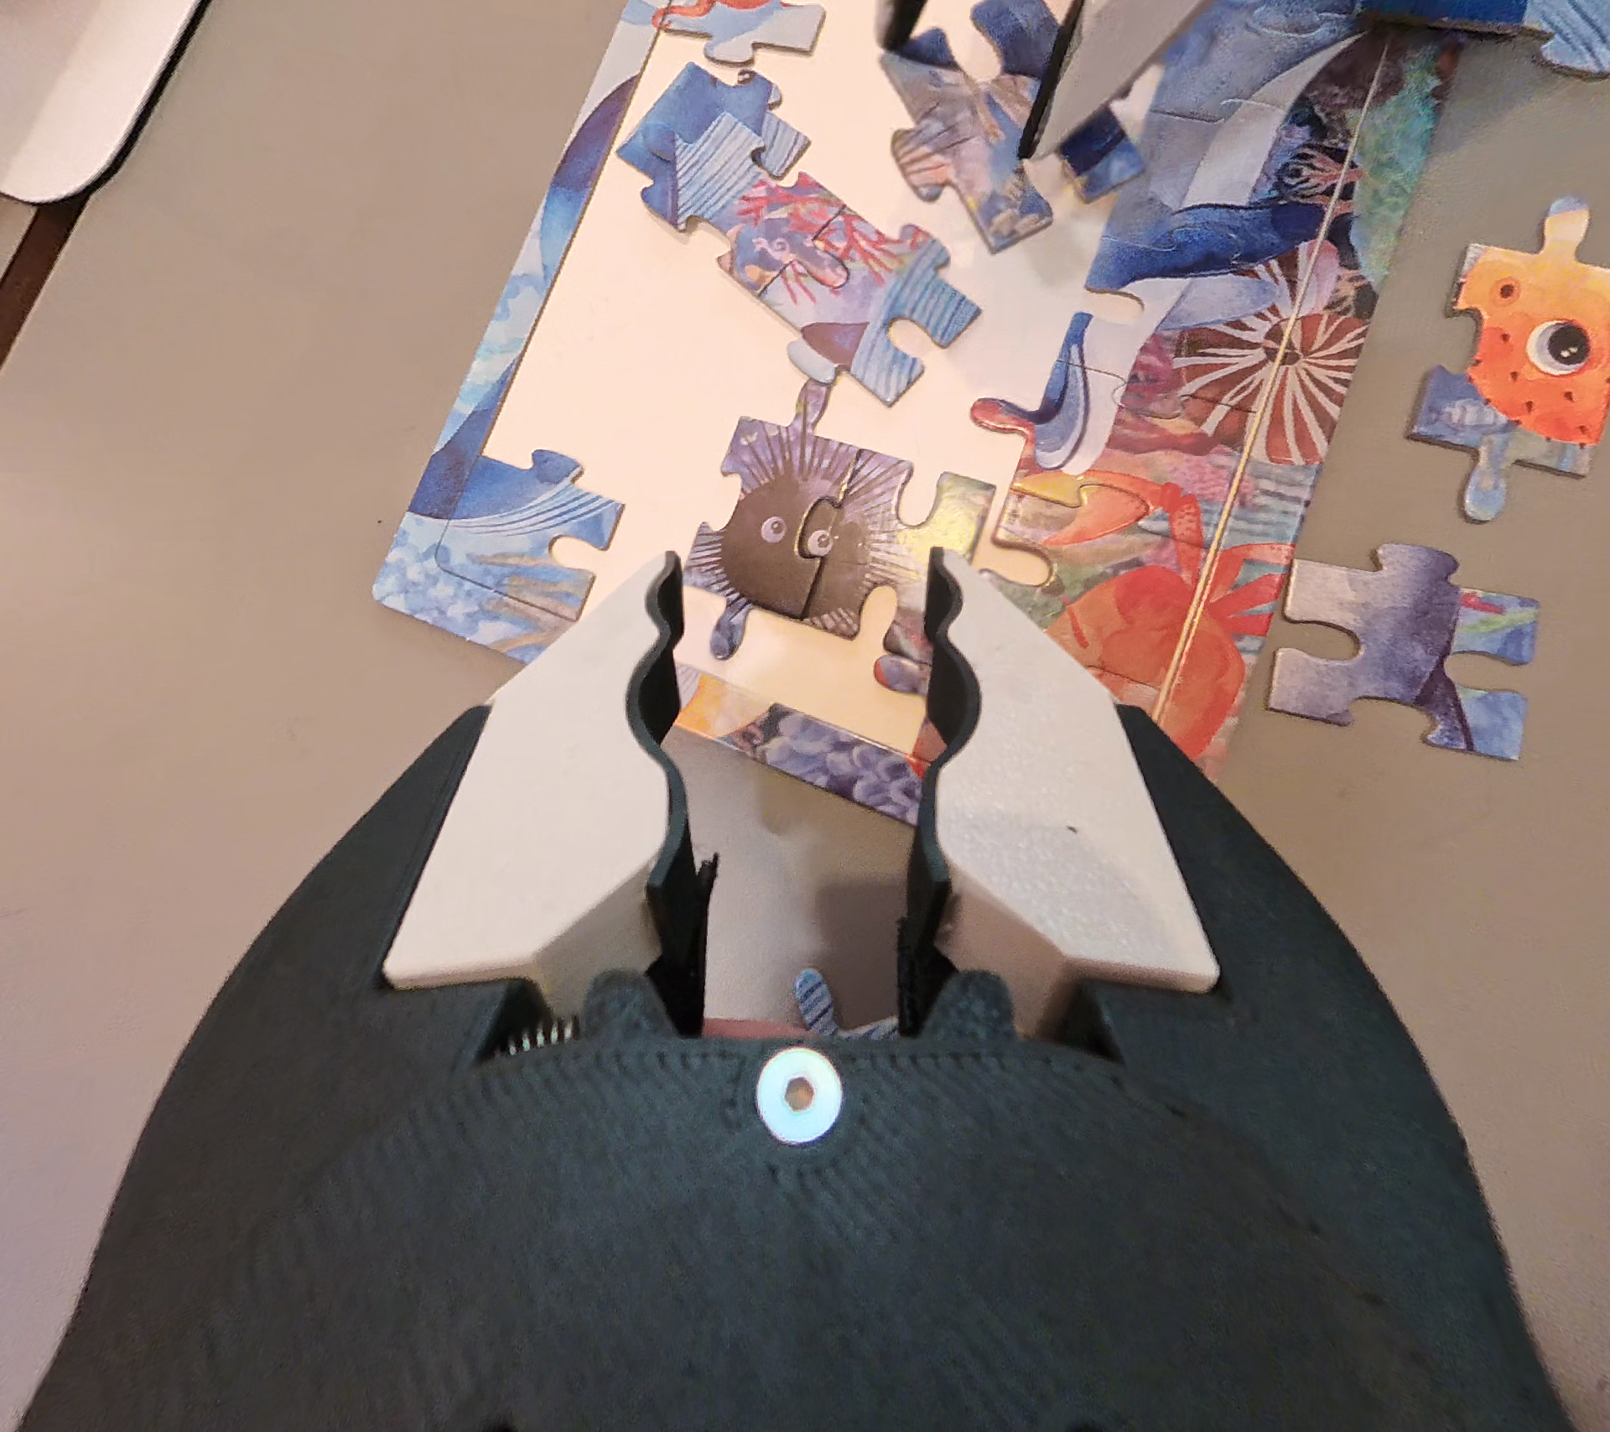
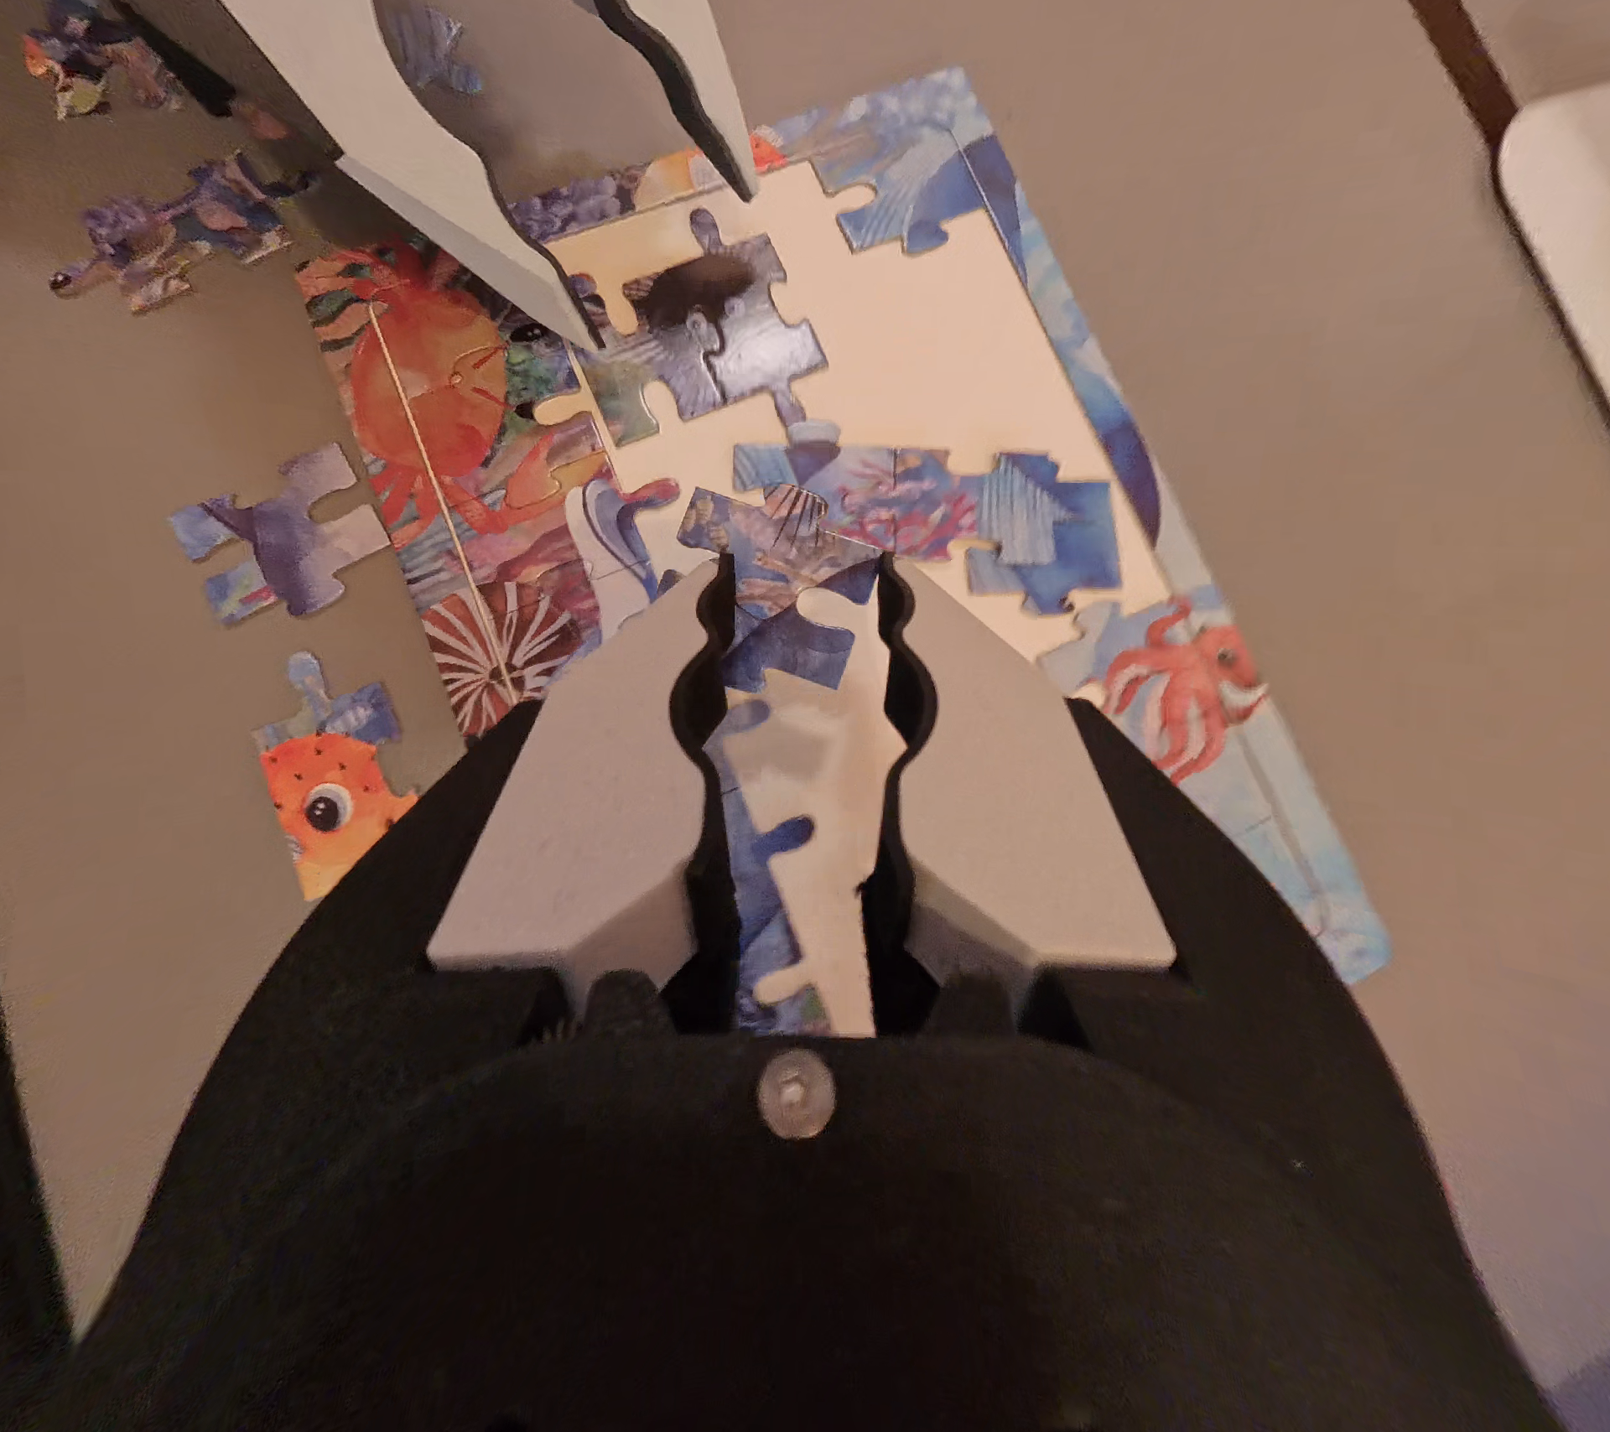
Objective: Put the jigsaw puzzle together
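The jigsaw puzzle (image 1: 558, 310) lies flat on a tan table (image 1: 261, 432), its printed tray only partly filled: the rim and the crab (image 1: 1159, 606) corner are in, a large cream patch in the middle is bare, and small clusters sit loose on it. The pieces look like thin card, light and fairly stiff, probably slick on the printed face, so they would slide more easily than lift; a safe hold is by an outer edge or a tab, pinched gently so a knob does not bend. The left gripper (image 1: 800, 571) has its fingers apart and holds nothing; a two-piece cluster with a black spiky creature (image 1: 801, 545) lies just beyond and between the tips, on the tray, and whether they touch it cannot be told. The right gripper (image 2: 801, 563) is also spread, fingers apart, with a blue striped piece (image 2: 767, 536) lying on the tray at and between its tips, not clamped as far as can be seen; that piece abuts a longer blue and coral cluster (image 2: 923, 510). Three loose pieces wait off the tray on the table: an orange fish piece (image 1: 1516, 362), a purple-blue piece (image 1: 1394, 650), and farther off a purple bunch (image 2: 165, 232). Judging by this, the work is roughly half done
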A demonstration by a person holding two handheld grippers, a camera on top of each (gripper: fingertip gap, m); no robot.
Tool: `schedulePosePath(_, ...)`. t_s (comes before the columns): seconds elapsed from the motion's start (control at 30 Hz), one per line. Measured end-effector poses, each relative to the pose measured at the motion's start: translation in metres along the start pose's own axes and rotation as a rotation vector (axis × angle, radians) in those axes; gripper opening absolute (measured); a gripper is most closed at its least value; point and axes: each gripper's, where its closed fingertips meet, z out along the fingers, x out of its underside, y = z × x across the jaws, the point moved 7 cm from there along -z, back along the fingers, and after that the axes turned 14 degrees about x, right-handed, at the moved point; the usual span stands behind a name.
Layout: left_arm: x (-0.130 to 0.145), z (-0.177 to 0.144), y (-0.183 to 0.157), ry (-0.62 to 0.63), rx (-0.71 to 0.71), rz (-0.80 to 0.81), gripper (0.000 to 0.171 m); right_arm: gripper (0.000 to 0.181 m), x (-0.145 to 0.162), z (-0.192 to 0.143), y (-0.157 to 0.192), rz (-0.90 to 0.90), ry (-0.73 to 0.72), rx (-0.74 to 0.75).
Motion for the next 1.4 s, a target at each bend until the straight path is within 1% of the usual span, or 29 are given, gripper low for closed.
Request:
schedulePosePath(0.1, 0.004, -0.003, 0.003, 0.013, -0.003, -0.007, 0.054, 0.031, -0.028, 0.007, -0.008, -0.207, -0.035, -0.078)
schedulePosePath(0.2, 0.009, -0.004, 0.004, 0.041, -0.005, 0.0, 0.055, 0.031, -0.05, 0.026, -0.009, -0.482, 0.0, -0.152)
schedulePosePath(0.3, 0.015, -0.006, 0.003, 0.049, 0.028, 0.002, 0.056, 0.031, -0.066, 0.048, -0.001, -0.687, 0.047, -0.272)
schedulePosePath(0.37, 0.02, -0.007, 0.004, 0.052, 0.053, -0.004, 0.057, 0.031, -0.072, 0.062, 0.006, -0.774, 0.079, -0.357)
schedulePosePath(0.43, 0.022, -0.009, 0.006, 0.032, 0.066, -0.013, 0.058, 0.031, -0.073, 0.074, 0.012, -0.814, 0.102, -0.433)
schedulePosePath(0.5, 0.024, -0.009, 0.007, 0.017, 0.072, -0.008, 0.057, 0.033, -0.071, 0.086, 0.015, -0.814, 0.138, -0.453)
schedulePosePath(0.57, 0.024, -0.007, 0.008, -0.003, 0.089, -0.016, 0.057, 0.042, -0.071, 0.09, 0.012, -0.792, 0.149, -0.415)
schedulePosePath(0.63, 0.023, -0.006, 0.008, -0.008, 0.089, 0.003, 0.057, 0.045, -0.071, 0.084, 0.008, -0.7, 0.148, -0.398)
schedulePosePath(0.7, 0.021, -0.005, 0.007, -0.009, 0.089, 0.02, 0.057, 0.051, -0.065, 0.076, 0.003, -0.617, 0.183, -0.345)
schedulePosePath(0.77, 0.02, -0.004, 0.007, -0.002, 0.081, 0.02, 0.057, 0.047, -0.057, 0.067, 0.008, -0.517, 0.202, -0.337)
schedulePosePath(0.83, 0.019, -0.006, 0.008, 0.017, 0.051, 0.011, 0.056, 0.044, -0.049, 0.065, 0.017, -0.446, 0.229, -0.285)
schedulePosePath(0.9, 0.018, -0.009, 0.004, 0.027, 0.064, 0.002, 0.055, 0.042, -0.045, 0.065, 0.024, -0.368, 0.232, -0.226)
schedulePosePath(1.03, 0.019, -0.005, -0.004, 0.05, 0.097, -0.044, 0.054, 0.039, -0.037, 0.067, 0.018, -0.279, 0.243, -0.133)
schedulePosePath(1.23, 0.012, 0.005, -0.004, 0.031, 0.13, -0.098, 0.058, 0.035, -0.027, 0.064, 0.011, -0.171, 0.224, -0.191)
schedulePosePath(1.3, 0.009, 0.007, -0.003, 0.02, 0.143, -0.112, 0.058, 0.035, -0.023, 0.062, 0.009, -0.164, 0.215, -0.2)
schedulePosePath(1.4, 0.005, 0.013, -0.003, 0.011, 0.159, -0.113, 0.059, 0.041, -0.02, 0.058, 0.009, -0.14, 0.223, -0.248)
